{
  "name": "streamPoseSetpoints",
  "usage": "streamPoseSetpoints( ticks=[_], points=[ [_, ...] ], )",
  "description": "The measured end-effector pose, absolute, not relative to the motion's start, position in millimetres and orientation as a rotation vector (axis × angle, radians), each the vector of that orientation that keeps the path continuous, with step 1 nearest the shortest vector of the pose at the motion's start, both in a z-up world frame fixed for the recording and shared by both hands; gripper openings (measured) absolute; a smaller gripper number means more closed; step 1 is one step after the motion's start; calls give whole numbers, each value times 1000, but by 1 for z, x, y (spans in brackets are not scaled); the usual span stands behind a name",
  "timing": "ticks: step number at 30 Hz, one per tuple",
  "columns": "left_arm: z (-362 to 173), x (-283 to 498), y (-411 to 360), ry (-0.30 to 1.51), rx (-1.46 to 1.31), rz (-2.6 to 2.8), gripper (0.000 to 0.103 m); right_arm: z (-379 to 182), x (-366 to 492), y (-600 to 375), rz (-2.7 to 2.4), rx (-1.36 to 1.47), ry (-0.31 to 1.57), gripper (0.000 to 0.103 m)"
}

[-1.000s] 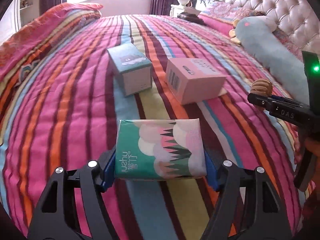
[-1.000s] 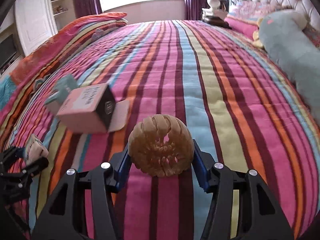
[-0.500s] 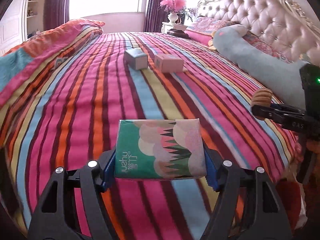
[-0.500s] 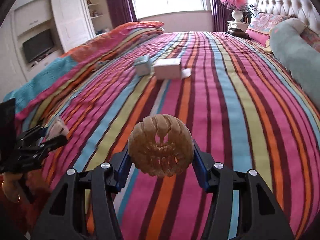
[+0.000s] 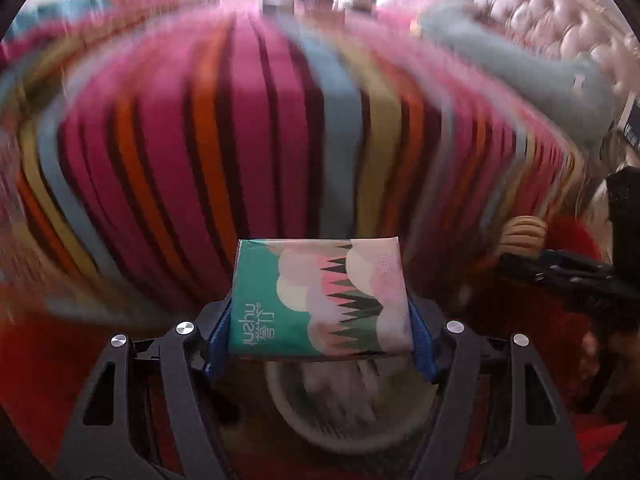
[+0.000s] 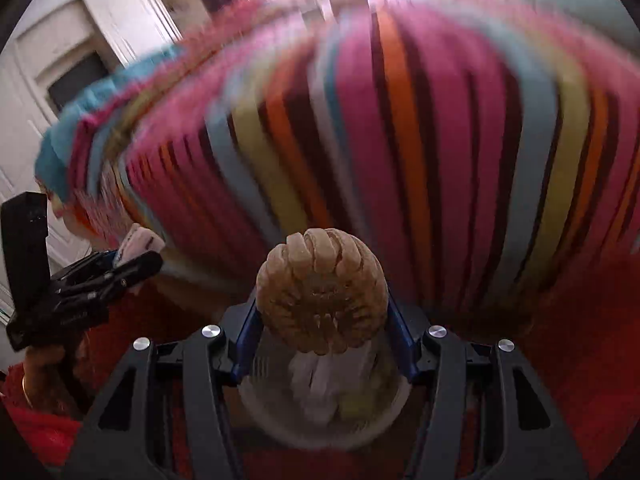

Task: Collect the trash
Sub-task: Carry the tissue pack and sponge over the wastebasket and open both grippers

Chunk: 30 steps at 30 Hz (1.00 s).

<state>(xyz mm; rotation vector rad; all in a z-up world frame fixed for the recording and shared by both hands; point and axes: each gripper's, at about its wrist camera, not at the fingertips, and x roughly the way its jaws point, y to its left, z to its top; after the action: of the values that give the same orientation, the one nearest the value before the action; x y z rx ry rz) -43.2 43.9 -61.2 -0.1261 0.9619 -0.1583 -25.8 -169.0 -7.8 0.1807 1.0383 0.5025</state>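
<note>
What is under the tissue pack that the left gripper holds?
Under the tissue pack a white round bin shows, with pale, blurred contents inside. The pack covers the bin's far rim, and what the contents are cannot be told.

Both grippers pulled back off the bed & tipped downward. Striped bedspread point(image 5: 280, 128), earlier spread under & ahead of the fingers w/ two boxes on it, now hung as a blurred side face beyond the fingertips; boxes no longer seen. A pale round bin point(image 5: 352, 408) w/ whitish stuff inside came into view below the left fingers, under the tissue pack point(image 5: 320, 300). Same bin point(image 6: 324, 404) appeared below the right fingers, under the ribbed ball point(image 6: 324, 292). Red floor covering point(image 6: 580, 340) now showed beside both.
</note>
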Motion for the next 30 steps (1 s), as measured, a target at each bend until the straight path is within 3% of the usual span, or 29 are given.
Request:
streamPoseSetpoints(
  ticks=[4,9,21,23,25,30],
  points=[
    [-113,-31,18,1156,-85,-211,69,-63,-13,-148,571,243,1259,53],
    [-161,-12,-1,1346,-38,-267,69,-90,17,-127,555,232,1317,53],
    [-184,-12,-6,1438,-16,-241,70,-106,13,-91,590,144,1309,54],
    [-184,-11,-5,1440,-15,-229,77,-109,15,-91,579,157,1319,64],
    [-184,-10,-5,1438,-21,-223,91,-113,13,-97,545,158,1314,70],
    [-185,-8,0,1442,-47,-221,93,-115,16,-114,490,199,1304,74]
  ],
)
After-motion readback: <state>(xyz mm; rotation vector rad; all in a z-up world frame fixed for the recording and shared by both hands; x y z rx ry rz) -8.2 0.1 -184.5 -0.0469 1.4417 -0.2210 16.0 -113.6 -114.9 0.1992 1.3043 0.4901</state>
